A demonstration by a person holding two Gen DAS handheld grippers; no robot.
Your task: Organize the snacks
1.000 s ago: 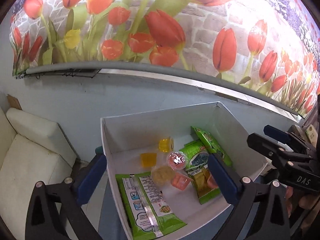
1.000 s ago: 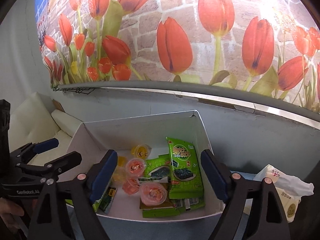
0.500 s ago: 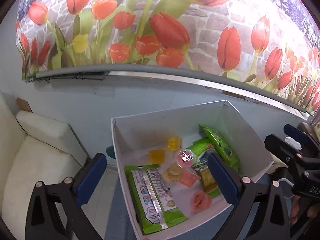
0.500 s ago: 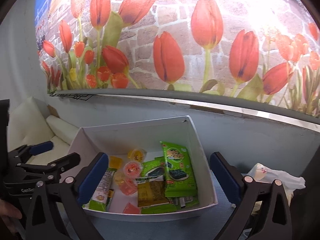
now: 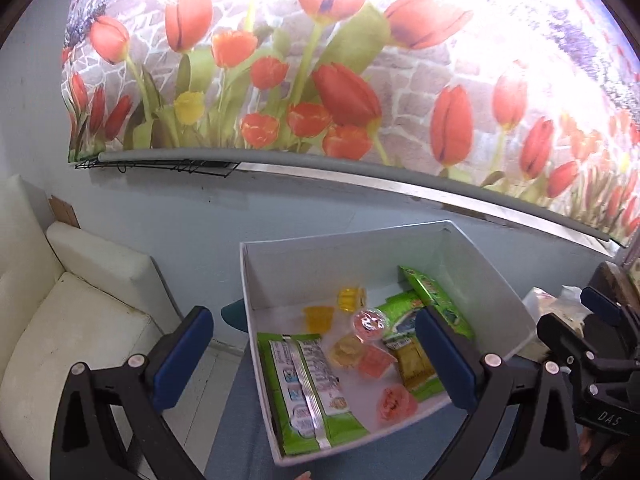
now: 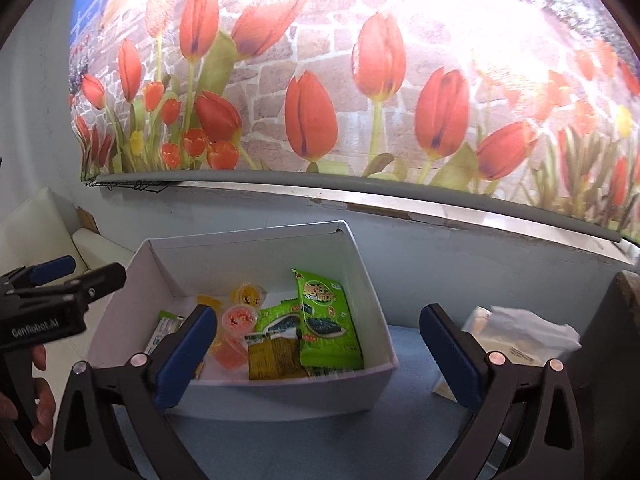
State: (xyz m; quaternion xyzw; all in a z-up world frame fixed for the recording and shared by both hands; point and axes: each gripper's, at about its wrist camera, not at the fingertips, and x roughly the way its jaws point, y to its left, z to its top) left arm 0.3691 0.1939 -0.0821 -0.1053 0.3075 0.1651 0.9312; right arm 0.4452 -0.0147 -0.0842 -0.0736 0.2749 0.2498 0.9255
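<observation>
A white box [image 5: 480, 280] [image 6: 280, 396] stands on a blue table and holds snacks: green seaweed packs [image 6: 324, 320] [image 5: 436, 300], a long green packet [image 5: 308, 380], a yellow-brown packet [image 6: 272, 360] [image 5: 414, 364], and several orange, yellow and pink jelly cups [image 5: 318, 316] [image 6: 240, 318]. My left gripper [image 5: 316, 356] is open and empty, held above the box's left part. My right gripper [image 6: 318, 354] is open and empty, just before the box's near wall. Each gripper shows at the edge of the other's view.
A white plastic bag [image 6: 520, 332] [image 5: 548, 300] lies on the blue table [image 6: 300, 448] to the right of the box. A white sofa [image 5: 60, 320] stands to the left. A tulip-print wall [image 6: 320, 100] with a grey ledge runs behind.
Both grippers have drawn back and up from the box. The right gripper opened wide and a pink jelly cup now lies in the box's near corner.
</observation>
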